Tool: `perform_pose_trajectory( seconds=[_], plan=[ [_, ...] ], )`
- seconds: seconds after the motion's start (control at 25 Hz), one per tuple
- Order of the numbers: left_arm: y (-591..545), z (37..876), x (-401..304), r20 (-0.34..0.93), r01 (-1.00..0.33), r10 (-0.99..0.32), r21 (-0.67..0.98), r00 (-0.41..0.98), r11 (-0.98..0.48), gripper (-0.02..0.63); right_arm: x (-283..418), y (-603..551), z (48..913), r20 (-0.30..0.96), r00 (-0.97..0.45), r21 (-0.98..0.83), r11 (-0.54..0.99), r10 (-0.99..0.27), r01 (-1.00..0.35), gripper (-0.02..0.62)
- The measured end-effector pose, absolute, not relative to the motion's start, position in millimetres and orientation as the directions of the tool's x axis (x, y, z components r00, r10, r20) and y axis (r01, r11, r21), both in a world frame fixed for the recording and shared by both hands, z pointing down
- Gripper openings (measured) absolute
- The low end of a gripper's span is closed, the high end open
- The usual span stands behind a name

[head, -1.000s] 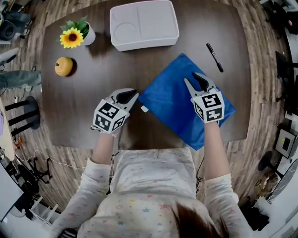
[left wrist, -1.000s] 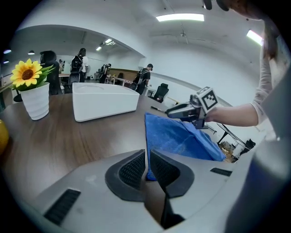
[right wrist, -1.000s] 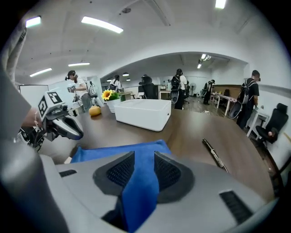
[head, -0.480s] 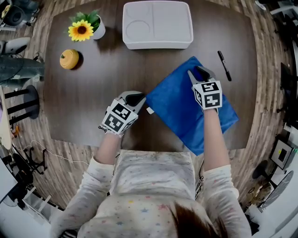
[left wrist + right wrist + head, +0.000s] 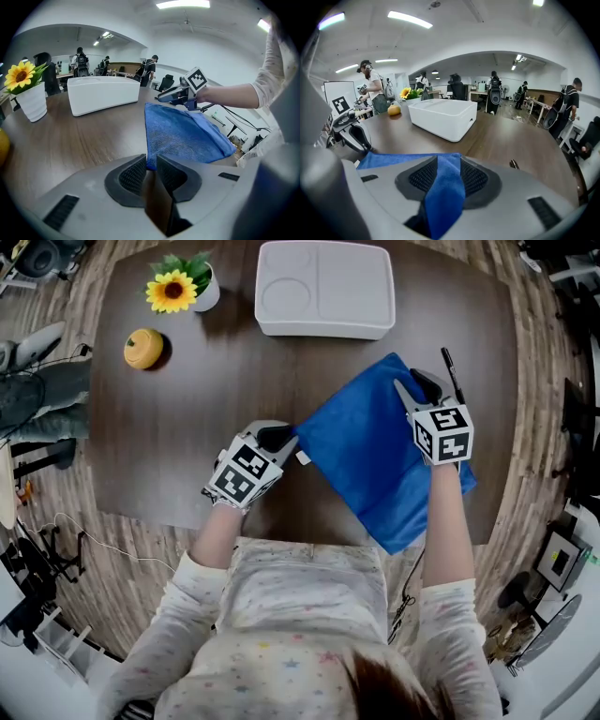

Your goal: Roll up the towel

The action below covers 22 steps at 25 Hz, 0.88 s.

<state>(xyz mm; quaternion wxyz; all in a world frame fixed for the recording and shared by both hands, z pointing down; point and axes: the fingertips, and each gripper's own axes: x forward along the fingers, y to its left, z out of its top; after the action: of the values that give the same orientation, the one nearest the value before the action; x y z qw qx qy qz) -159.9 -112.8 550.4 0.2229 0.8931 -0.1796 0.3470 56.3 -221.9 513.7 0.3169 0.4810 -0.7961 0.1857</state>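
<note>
One blue towel point(image 5: 375, 460): the right gripper point(image 5: 419, 385) clamps one corner, the left gripper point(image 5: 284, 437), jaws just parting, straddles another.

Dark table point(image 5: 187, 390); towel point(image 5: 375, 465), tray point(image 5: 323, 289), pen point(image 5: 450, 367) (flowerpot point(image 5: 204, 294) too)

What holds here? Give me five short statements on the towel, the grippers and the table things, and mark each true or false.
1. The fingers of the right gripper are shut on the blue towel. True.
2. The towel is already rolled up. False: it lies unrolled on the table.
3. A white tray stands beyond the towel. True.
4. The pen lies on the towel. False: it lies on bare table beside it.
5. The left gripper holds the flower pot. False: it is at the towel's left corner; its fingers have just been opening, the corner at their tips.
</note>
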Motion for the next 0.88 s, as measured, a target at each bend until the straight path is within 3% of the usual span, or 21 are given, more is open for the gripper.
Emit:
perform_pose_trajectory(
  seconds=[0.12, 0.68, 0.8, 0.88],
  plan=[
    [-116, 549, -160, 0.703, -0.501, -0.197, 0.256, 0.684, -0.827, 0.075, 61, -233, 518, 0.692, -0.356, -0.009, 0.487, -0.628, -0.874, 0.152],
    [-113, 560, -158, 0.746, -0.615, -0.276, 0.218, 0.606, -0.758, 0.077, 32, -271, 550, 0.76, -0.396, 0.005, 0.614, -0.516, -0.79, 0.132],
    [-113, 564, -159, 0.752, -0.626, -0.285, 0.21, 0.595, -0.751, 0.077, 31, -265, 555, 0.776, -0.394, 0.016, 0.639, -0.493, -0.769, 0.097],
    [-112, 562, -158, 0.754, -0.615, -0.27, 0.217, 0.598, -0.759, 0.056, 30, -263, 554, 0.777, -0.395, 0.021, 0.648, -0.491, -0.762, 0.034]
  ],
)
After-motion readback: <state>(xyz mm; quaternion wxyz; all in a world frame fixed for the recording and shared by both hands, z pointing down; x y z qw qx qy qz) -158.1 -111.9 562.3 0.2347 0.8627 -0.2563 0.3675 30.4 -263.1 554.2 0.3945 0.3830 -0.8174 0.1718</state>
